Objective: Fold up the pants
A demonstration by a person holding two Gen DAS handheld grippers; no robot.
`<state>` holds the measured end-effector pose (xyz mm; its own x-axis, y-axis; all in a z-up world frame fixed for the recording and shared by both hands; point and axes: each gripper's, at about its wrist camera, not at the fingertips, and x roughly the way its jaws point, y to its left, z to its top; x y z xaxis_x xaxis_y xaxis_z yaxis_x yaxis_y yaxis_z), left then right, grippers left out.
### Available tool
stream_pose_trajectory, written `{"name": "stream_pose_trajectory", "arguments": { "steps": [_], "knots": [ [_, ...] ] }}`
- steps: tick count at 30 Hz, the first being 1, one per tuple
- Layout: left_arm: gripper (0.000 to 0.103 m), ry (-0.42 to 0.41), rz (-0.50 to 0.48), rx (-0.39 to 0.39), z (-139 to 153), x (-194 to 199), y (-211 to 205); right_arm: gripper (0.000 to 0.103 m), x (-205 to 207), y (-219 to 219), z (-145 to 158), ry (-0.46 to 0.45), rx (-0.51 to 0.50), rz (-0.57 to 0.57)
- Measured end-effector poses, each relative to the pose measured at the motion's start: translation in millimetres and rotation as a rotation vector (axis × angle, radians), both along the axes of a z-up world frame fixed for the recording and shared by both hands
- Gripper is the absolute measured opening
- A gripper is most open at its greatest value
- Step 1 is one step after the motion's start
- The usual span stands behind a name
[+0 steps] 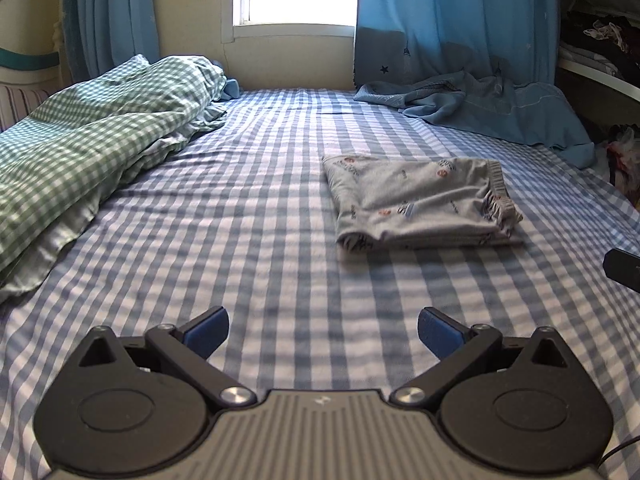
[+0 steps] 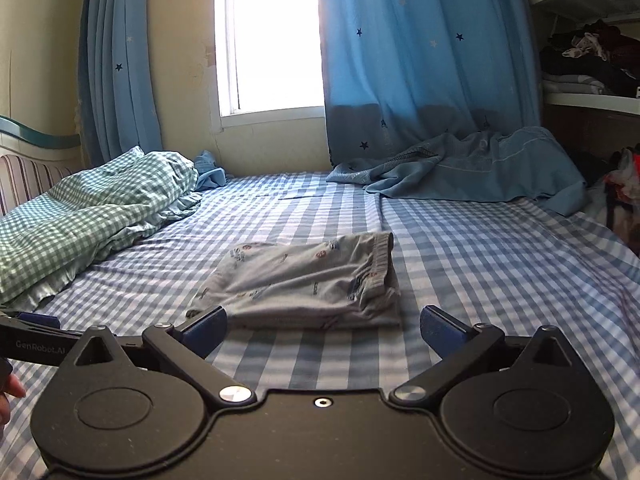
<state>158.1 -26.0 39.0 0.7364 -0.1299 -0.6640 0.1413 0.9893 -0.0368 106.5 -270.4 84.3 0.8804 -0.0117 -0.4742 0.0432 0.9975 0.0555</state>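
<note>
Folded pants [image 2: 308, 284] lie as a compact grey bundle on the checked bedsheet [image 1: 256, 208], at about 1 o'clock from the left gripper [image 1: 323, 334] and 12 o'clock, just ahead, from the right gripper [image 2: 323, 334]. Both grippers hover with fingers spread wide, holding nothing. The fold appears essentially finished; any remaining step is probably squaring the edges, best done by light, flat presses so the layers stay stacked. A green checked quilt [image 1: 80, 140] lies at 10 o'clock, blue curtains [image 2: 420, 60] and a window [image 2: 272, 36] at 12 o'clock, shelves [image 2: 588, 60] at 2 o'clock.
</note>
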Motion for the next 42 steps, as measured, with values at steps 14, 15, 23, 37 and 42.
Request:
{"name": "stream_pose_trajectory", "arguments": {
  "steps": [14,15,23,37,42],
  "knots": [
    [0.103,0.050,0.018,-0.004,-13.1,-25.8,12.2,0.102,-36.0,9.1,-14.0,0.037,0.011,-0.049],
    [0.103,0.050,0.017,-0.004,-13.0,-26.2,11.9,0.102,-36.4,8.9,-14.2,0.038,0.011,-0.050],
    [0.103,0.051,0.016,-0.001,-13.9,-25.8,9.8,0.102,-37.6,9.4,-14.3,0.040,0.015,-0.053],
    [0.103,0.071,0.017,-0.005,-18.4,-22.5,12.4,0.102,-36.0,12.0,-17.6,0.051,0.015,-0.049],
    [0.103,0.072,0.017,-0.002,-19.1,-21.4,12.2,0.102,-34.8,11.4,-18.2,0.051,0.016,-0.048]
  ]
}}
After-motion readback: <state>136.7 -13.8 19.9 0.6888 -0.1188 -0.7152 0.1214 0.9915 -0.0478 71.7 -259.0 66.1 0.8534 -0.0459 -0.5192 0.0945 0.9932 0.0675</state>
